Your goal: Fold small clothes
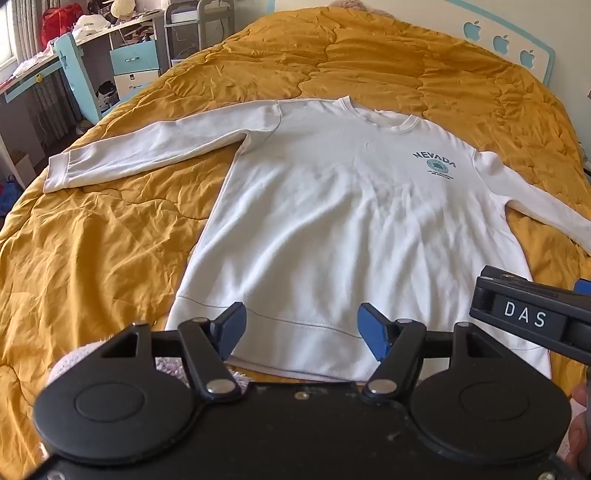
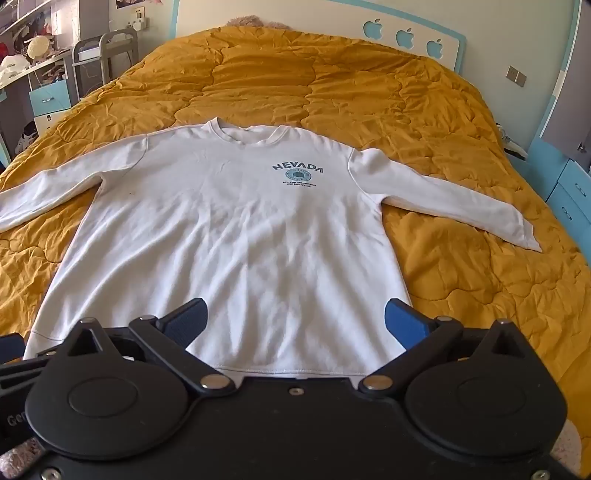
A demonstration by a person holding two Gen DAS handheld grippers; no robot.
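Note:
A white long-sleeved sweatshirt (image 1: 343, 221) with a blue "NEVADA" print (image 1: 435, 162) lies flat, front up, on the mustard quilt, both sleeves spread out. It also shows in the right wrist view (image 2: 229, 236). My left gripper (image 1: 301, 328) is open and empty, hovering over the left part of the hem. My right gripper (image 2: 295, 325) is open and empty over the right part of the hem. The right gripper's body (image 1: 532, 314) shows at the right edge of the left wrist view.
The mustard quilt (image 1: 110, 240) covers the whole bed. A white and blue headboard (image 2: 406, 33) stands at the far end. A cluttered desk with blue drawers (image 1: 133, 62) stands to the left, blue drawers (image 2: 569, 188) to the right.

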